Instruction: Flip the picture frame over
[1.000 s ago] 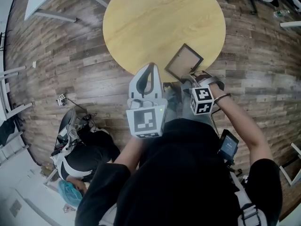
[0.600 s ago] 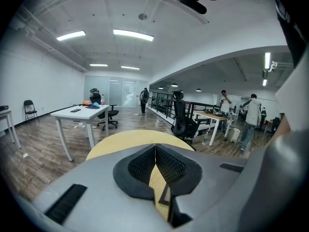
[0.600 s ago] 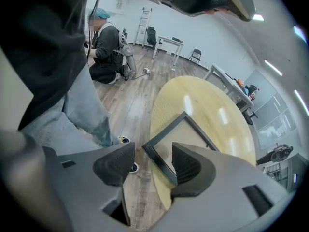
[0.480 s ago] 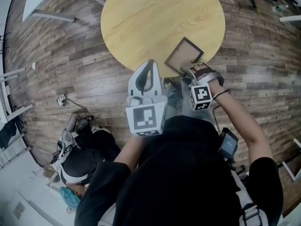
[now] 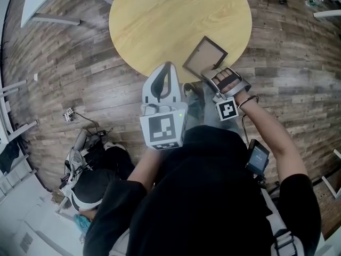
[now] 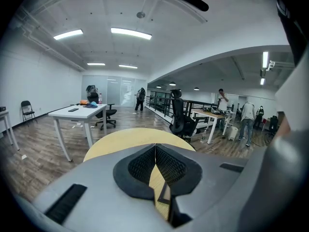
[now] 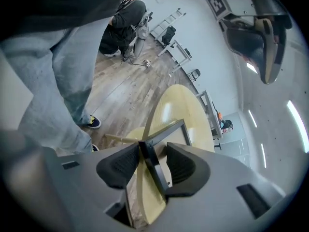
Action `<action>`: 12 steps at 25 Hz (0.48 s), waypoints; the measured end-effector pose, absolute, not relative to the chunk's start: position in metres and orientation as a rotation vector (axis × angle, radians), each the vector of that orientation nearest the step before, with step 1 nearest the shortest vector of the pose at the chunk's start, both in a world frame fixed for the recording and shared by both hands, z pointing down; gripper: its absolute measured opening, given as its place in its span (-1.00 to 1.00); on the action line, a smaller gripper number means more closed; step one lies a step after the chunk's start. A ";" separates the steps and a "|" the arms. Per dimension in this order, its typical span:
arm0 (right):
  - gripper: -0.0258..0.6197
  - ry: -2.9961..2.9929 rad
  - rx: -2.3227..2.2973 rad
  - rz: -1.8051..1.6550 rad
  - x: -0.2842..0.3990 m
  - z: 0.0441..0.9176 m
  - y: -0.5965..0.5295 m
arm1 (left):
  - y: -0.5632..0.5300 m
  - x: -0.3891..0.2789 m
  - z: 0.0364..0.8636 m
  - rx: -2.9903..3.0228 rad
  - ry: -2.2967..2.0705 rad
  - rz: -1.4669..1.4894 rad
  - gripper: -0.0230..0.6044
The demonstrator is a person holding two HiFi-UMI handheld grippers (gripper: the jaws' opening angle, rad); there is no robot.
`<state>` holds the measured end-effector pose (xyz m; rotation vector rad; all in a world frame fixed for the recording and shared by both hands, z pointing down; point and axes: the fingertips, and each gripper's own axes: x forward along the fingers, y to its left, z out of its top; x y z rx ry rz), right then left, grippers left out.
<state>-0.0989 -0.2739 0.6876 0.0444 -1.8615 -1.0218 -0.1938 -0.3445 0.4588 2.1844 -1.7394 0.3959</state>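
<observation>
A floor of grey-brown wooden planks (image 5: 80, 63) fills the head view. At its far left stand the white legs of a desk (image 5: 48, 7), and near the left, beside the person, lies a heap of black and white gear (image 5: 88, 180).

A round table (image 5: 176, 20) with a pale yellow wooden top stands at the far middle. Its near rim comes close to the person's black top (image 5: 208, 196).

The left gripper (image 5: 169, 66) is held over the near edge of the table, left of the frame and apart from it. In the left gripper view its jaws are clenched: the dark ribbed pads (image 6: 166, 164) meet at their tips, and only the yellow tabletop (image 6: 130, 139) shows through the slit below them. Nothing is held.

The picture frame (image 5: 205, 56), dark-edged with a brown inside, sits at the near right rim of the table. One corner points at the person, and it overhangs the rim a little.

The right gripper (image 5: 206, 78) reaches the frame's near corner, with the person's hand (image 5: 228, 81) around its body. In the right gripper view its jaws have just been closing. The picture frame (image 7: 170, 133) has its dark edge slantwise between them. That edge touches the left pad at its tip and the right pad nearer its root, so the right gripper (image 7: 153, 161) grasps the frame by its corner. Beyond it lies the table (image 7: 178, 103).

A small black device (image 5: 257, 158) hangs at the person's right side.
</observation>
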 end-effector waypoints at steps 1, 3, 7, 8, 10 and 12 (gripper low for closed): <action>-0.37 -1.861 0.041 -1.034 -0.099 0.686 -0.272 | -0.344 -0.194 0.459 2.186 -1.738 0.396 -0.85; -0.41 -1.860 0.019 -1.050 -0.098 0.685 -0.267 | -0.344 -0.196 0.457 2.191 -1.738 0.398 -0.85; -0.46 -1.894 -0.031 -1.046 -0.093 0.676 -0.267 | -0.349 -0.195 0.455 2.191 -1.758 0.386 -0.85; -0.48 -1.911 -0.030 -1.052 -0.094 0.671 -0.268 | -0.350 -0.195 0.456 2.189 -1.763 0.386 -0.85; -0.55 -1.951 -0.005 -1.059 -0.098 0.658 -0.269 | -0.349 -0.193 0.458 2.191 -1.766 0.390 -0.85; -0.60 -2.010 0.045 -1.028 -0.102 0.637 -0.273 | -0.349 -0.190 0.457 2.196 -1.764 0.387 -0.85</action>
